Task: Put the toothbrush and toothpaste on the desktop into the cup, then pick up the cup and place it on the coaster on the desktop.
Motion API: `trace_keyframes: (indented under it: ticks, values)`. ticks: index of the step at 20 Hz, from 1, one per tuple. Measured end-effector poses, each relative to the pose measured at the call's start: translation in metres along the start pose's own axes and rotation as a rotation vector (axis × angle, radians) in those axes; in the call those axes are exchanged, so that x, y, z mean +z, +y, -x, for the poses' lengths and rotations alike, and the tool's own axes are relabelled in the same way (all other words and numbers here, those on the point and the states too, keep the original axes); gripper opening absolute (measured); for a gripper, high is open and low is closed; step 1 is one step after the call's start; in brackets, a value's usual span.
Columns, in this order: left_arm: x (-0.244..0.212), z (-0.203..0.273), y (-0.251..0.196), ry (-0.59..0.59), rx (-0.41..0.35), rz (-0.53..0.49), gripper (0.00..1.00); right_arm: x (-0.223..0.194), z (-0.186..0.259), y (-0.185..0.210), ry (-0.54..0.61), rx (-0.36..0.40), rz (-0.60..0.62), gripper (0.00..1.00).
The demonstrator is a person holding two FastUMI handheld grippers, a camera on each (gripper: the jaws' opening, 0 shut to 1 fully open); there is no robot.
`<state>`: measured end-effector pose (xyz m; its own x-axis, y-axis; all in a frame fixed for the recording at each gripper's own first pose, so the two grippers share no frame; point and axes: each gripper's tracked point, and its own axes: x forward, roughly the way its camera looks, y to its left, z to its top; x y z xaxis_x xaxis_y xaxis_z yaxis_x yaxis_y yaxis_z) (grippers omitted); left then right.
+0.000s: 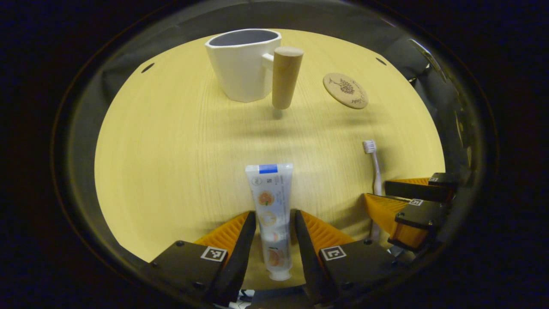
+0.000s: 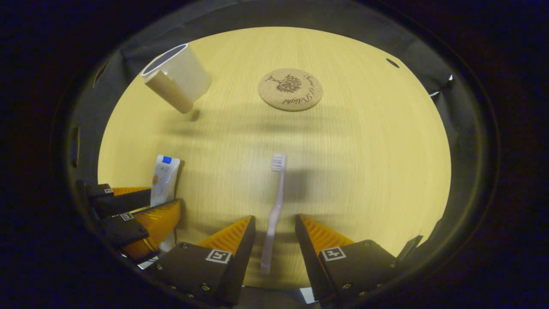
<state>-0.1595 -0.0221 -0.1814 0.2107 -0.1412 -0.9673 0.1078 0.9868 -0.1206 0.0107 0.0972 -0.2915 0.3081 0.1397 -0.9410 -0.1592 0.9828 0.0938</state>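
Observation:
A toothpaste tube [image 1: 274, 201] lies on the round wooden table [image 1: 171, 150], cap towards me. My left gripper [image 1: 274, 216] has both fingers against the tube's edges, shut on it. In the right gripper view the same tube [image 2: 163, 178] sits in the left gripper [image 2: 164, 198] at the lower left. A pale toothbrush [image 2: 276, 201] lies bristles away from me between the fingers of my right gripper [image 2: 275, 221], which is open with gaps on both sides of the handle. The white cup [image 1: 240, 68] with a wooden handle [image 1: 286, 77] stands upright at the far side. The cork coaster [image 2: 290, 89] lies bare.
The coaster [image 1: 345, 90] is to the right of the cup, a short way apart. The right gripper [image 1: 377, 192] and the toothbrush [image 1: 376, 171] are at the right of the left gripper view. Black cloth surrounds the table edge.

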Motion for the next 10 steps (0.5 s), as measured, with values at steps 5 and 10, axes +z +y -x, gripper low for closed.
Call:
trace_keyframes:
  ticks: [5,10]
  values:
    - [-0.0016,0.0010,0.0017,-0.009,0.013,-0.024,0.51,-0.0074,0.0015,-0.0024,0.022,-0.010,0.005,0.35]
    - [-0.0013,0.0000,0.0047,-0.031,0.013,-0.024,0.39,-0.0078,0.0012,-0.0029,0.002,0.017,-0.018,0.19]
